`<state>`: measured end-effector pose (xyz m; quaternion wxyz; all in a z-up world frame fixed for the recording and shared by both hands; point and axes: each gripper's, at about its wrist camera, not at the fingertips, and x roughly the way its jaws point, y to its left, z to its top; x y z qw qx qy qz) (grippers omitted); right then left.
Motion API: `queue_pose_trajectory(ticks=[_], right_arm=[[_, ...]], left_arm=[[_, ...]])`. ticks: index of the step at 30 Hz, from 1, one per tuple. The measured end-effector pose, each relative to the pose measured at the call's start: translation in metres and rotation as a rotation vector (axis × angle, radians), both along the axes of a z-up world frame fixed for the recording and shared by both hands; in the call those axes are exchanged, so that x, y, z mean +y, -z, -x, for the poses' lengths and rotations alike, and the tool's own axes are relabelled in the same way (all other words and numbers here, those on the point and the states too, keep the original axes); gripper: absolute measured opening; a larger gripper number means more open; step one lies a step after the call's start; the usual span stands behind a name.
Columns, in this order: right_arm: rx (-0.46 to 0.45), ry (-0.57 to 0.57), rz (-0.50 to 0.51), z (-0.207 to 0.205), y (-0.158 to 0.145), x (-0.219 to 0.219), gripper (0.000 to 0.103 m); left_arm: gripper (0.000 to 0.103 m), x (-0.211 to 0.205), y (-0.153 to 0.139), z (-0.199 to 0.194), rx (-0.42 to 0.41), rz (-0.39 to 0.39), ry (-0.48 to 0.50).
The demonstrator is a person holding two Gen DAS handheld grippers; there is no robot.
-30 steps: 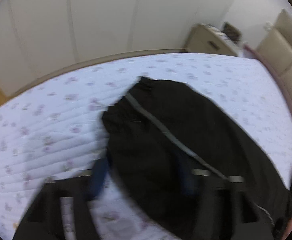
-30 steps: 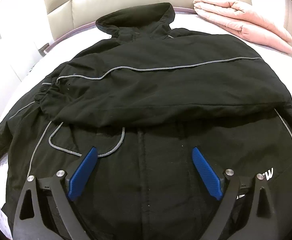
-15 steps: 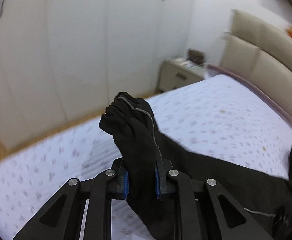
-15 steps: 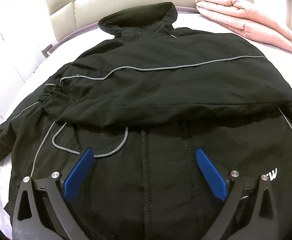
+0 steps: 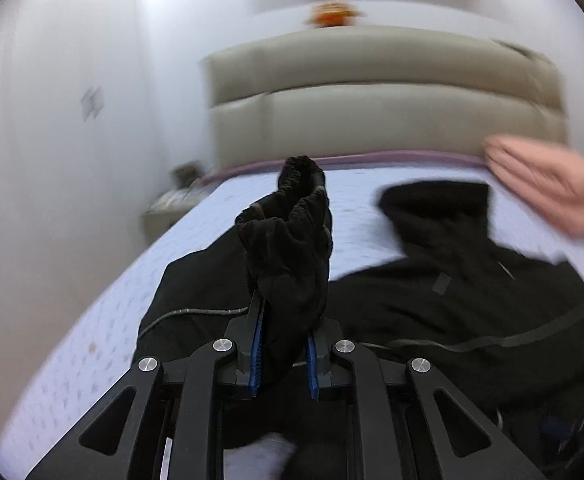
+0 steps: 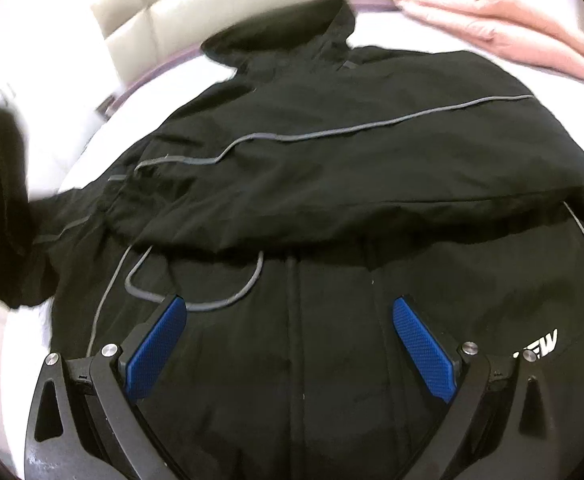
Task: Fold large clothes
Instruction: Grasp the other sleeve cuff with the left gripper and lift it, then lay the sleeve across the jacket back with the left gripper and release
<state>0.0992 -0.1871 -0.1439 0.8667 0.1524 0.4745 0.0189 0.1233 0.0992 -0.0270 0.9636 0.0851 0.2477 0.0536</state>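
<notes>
My left claw [image 5: 281,354] is clenched on the sleeve [image 5: 287,248], whose bunched cuff stands up just ahead of the pads, lifted clear of the bed [image 5: 103,320]. My right claw [image 6: 289,344] is released, its pads spread wide and hovering over the lower front of the jacket [image 6: 332,184], which lies flat directly ahead with its collar toward the headboard [image 6: 179,4]. One sleeve already lies folded across the chest beyond my right claw. A pink blanket [image 6: 496,12] sits far right, well apart. Judgement: the step is folding this second sleeve inward. Carry it low across the chest, keep grip until it lies flat, and let the right claw steady the body against dragging.
</notes>
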Motion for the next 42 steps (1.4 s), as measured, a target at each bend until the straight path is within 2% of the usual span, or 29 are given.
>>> queue_pose_trajectory(ticks=[2,6,8,9,12,13,15,18,19,21,23,24,27,30,34,38,40,42], right_arm=[[0.008,-0.039,0.002,0.003,-0.014,-0.009,0.103],[-0.018,-0.019,0.022,0.018,-0.038,-0.029,0.103],[-0.018,-0.001,0.014,0.025,-0.041,-0.038,0.103],[0.001,0.016,0.045,0.030,-0.038,-0.039,0.103],[0.044,-0.004,0.126,0.040,-0.021,-0.038,0.102],[0.051,-0.002,0.146,0.043,-0.017,-0.039,0.102],[0.056,0.008,0.184,0.047,-0.014,-0.044,0.102],[0.048,0.043,0.186,0.045,-0.019,-0.058,0.102],[0.041,0.056,0.181,0.045,-0.022,-0.063,0.102],[0.028,0.081,0.168,0.044,-0.030,-0.073,0.102],[0.017,0.099,0.143,0.042,-0.038,-0.080,0.102],[0.005,0.108,0.096,0.041,-0.045,-0.084,0.102],[-0.030,0.102,-0.015,0.034,-0.061,-0.083,0.102],[-0.033,0.069,-0.088,0.017,-0.068,-0.069,0.102],[-0.022,0.021,-0.134,0.000,-0.064,-0.041,0.102],[0.007,-0.016,-0.152,-0.015,-0.052,-0.013,0.102],[0.024,-0.027,-0.164,-0.026,-0.045,-0.003,0.102],[0.041,-0.047,-0.177,-0.035,-0.037,0.004,0.094]], left_arm=[[0.017,-0.028,0.002,0.009,0.013,-0.008,0.087],[0.017,-0.076,0.014,0.023,0.085,0.034,0.262],[0.018,-0.099,0.037,0.026,0.161,0.007,0.350],[0.020,-0.102,0.048,0.029,0.189,0.016,0.372],[0.023,-0.099,0.087,0.017,0.343,0.084,0.422],[0.023,-0.093,0.093,0.014,0.373,0.111,0.433],[0.026,-0.080,0.091,0.008,0.396,0.199,0.463],[0.040,-0.058,0.075,0.003,0.407,0.332,0.530],[0.047,-0.059,0.072,0.003,0.407,0.354,0.541],[0.052,-0.054,0.068,0.003,0.419,0.405,0.571],[0.053,-0.053,0.062,0.003,0.436,0.453,0.620],[0.054,-0.050,0.057,0.004,0.431,0.453,0.631],[0.054,-0.042,0.041,0.000,0.406,0.424,0.628],[0.054,-0.024,0.032,-0.005,0.372,0.411,0.569],[0.054,0.003,0.037,-0.018,0.367,0.419,0.463],[0.054,0.024,0.044,-0.036,0.367,0.392,0.351],[0.054,0.035,0.048,-0.042,0.355,0.346,0.275],[0.054,0.046,0.049,-0.046,0.334,0.296,0.205]])
